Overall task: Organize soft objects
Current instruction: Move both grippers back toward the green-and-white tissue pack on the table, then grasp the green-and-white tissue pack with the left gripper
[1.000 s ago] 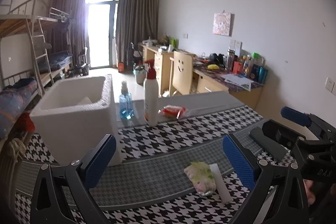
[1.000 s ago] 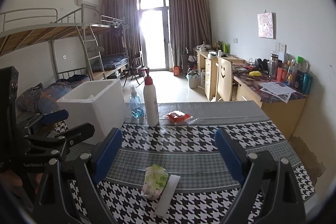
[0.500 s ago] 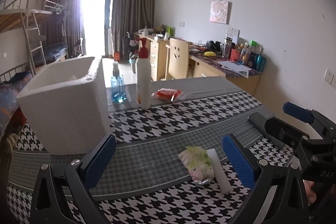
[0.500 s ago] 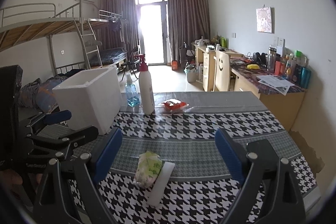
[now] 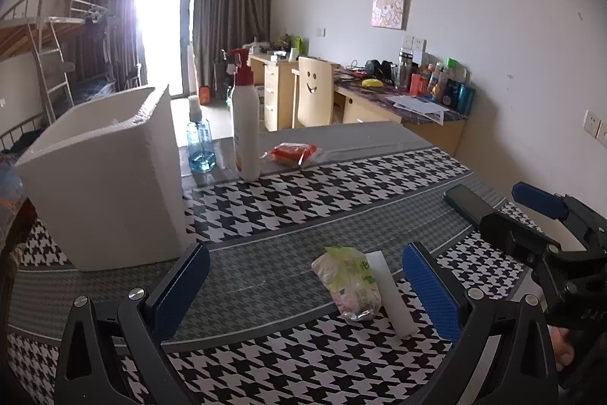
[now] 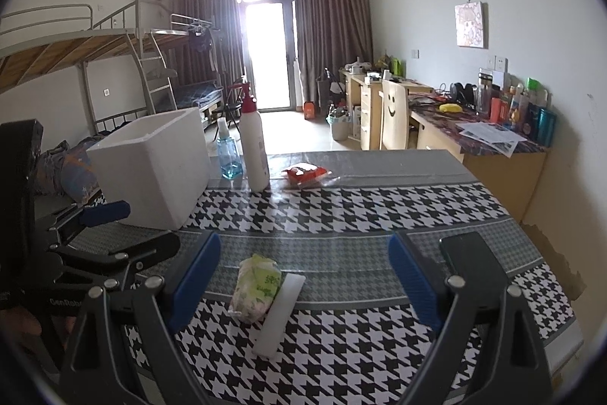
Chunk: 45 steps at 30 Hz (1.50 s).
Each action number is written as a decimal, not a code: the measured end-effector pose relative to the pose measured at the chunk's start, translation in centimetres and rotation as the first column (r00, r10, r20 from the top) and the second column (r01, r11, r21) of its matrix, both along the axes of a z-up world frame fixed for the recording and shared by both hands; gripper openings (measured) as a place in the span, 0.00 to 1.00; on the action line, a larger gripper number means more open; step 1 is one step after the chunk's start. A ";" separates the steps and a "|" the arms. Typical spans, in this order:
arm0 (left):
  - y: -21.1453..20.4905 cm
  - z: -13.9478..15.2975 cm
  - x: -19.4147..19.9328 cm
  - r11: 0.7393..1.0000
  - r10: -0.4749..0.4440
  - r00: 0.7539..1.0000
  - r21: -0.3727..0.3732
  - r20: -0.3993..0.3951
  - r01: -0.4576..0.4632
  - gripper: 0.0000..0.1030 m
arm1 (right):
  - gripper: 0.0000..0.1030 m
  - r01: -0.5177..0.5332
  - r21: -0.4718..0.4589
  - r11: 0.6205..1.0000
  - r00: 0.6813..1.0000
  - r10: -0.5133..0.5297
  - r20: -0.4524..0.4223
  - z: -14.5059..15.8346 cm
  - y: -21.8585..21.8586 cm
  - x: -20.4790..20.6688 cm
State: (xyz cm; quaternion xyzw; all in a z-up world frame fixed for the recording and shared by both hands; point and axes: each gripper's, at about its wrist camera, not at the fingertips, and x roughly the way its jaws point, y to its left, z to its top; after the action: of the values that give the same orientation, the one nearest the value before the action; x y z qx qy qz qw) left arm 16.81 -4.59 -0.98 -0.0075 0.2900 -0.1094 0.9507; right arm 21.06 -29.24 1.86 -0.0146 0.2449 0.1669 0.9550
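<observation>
A soft green-and-white packet (image 5: 349,281) (image 6: 256,287) lies on the houndstooth tablecloth beside a white foam strip (image 5: 390,293) (image 6: 281,312). A red-and-clear packet (image 5: 293,153) (image 6: 306,175) lies farther back. A white foam box (image 5: 102,173) (image 6: 151,166) stands open-topped on the left. My left gripper (image 5: 305,287) is open, its blue pads on either side of the green packet and a little short of it. My right gripper (image 6: 303,274) is open too, with the packet between and ahead of its fingers. Each gripper shows in the other's view.
A tall white pump bottle (image 5: 246,130) (image 6: 255,147) and a small blue bottle (image 5: 200,147) (image 6: 227,158) stand behind the box. A dark phone (image 6: 472,259) (image 5: 468,202) lies at the right. Beyond the table are desks, a chair and bunk beds.
Both grippers have moved forward and lower toward the green packet, which now looms larger. The foam box has drawn closer on the left. Both stay open.
</observation>
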 end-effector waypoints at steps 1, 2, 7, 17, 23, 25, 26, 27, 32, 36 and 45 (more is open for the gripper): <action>-0.1 -0.2 0.1 1.000 -0.001 1.000 -0.001 -0.002 0.001 0.99 | 0.90 0.001 0.000 1.000 1.000 -0.001 -0.004 -0.1 -0.1 0.0; -0.2 -0.4 0.1 1.000 -0.004 1.000 0.000 -0.006 0.004 0.99 | 0.90 0.000 0.001 1.000 1.000 0.000 -0.008 -0.3 -0.2 -0.1; -0.7 -1.4 0.5 1.000 -0.023 0.999 0.003 -0.036 0.023 0.99 | 0.90 0.002 0.004 1.000 1.000 -0.002 -0.028 -1.1 -0.5 -0.3; -0.9 -3.1 1.6 1.000 -0.023 0.998 0.000 -0.062 0.023 0.99 | 0.90 0.021 0.021 1.000 0.995 -0.019 -0.101 -3.7 -1.4 -0.1; -1.2 -4.4 2.5 0.999 -0.032 0.993 -0.018 -0.115 0.030 0.99 | 0.90 0.019 0.010 1.000 0.991 -0.017 -0.133 -4.8 -1.5 0.0; -1.4 -4.6 2.6 0.999 -0.033 0.992 -0.014 -0.119 0.032 0.99 | 0.90 0.019 0.004 1.000 0.990 -0.018 -0.143 -5.2 -1.5 0.1; -1.6 -4.7 2.6 0.999 -0.038 0.992 -0.015 -0.120 0.036 0.99 | 0.90 0.016 0.000 1.000 0.989 -0.016 -0.148 -5.4 -1.6 0.1; -1.7 -4.8 2.7 0.999 -0.044 0.991 -0.016 -0.123 0.043 0.99 | 0.90 0.015 -0.002 1.000 0.989 -0.015 -0.150 -5.6 -1.7 0.1; -2.1 -5.7 3.5 0.998 -0.057 0.983 -0.030 -0.173 0.053 0.98 | 0.90 0.001 0.003 1.000 0.988 -0.001 -0.155 -5.9 -1.7 -0.1; -2.6 -6.3 3.9 0.999 -0.039 0.983 -0.005 -0.178 0.038 0.92 | 0.90 -0.008 -0.010 1.000 0.986 0.007 -0.167 -6.6 -1.6 0.2; -3.7 -7.5 5.1 0.997 -0.070 0.969 -0.002 -0.237 0.071 0.77 | 0.90 -0.052 -0.020 0.998 0.982 0.047 -0.182 -7.8 -0.9 0.0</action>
State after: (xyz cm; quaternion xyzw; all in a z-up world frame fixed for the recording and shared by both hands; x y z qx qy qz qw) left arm 21.95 -8.29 -8.53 -0.0071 0.4019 -0.1405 0.9048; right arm 21.02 -30.18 -5.91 -0.0171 0.3324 0.1883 0.9240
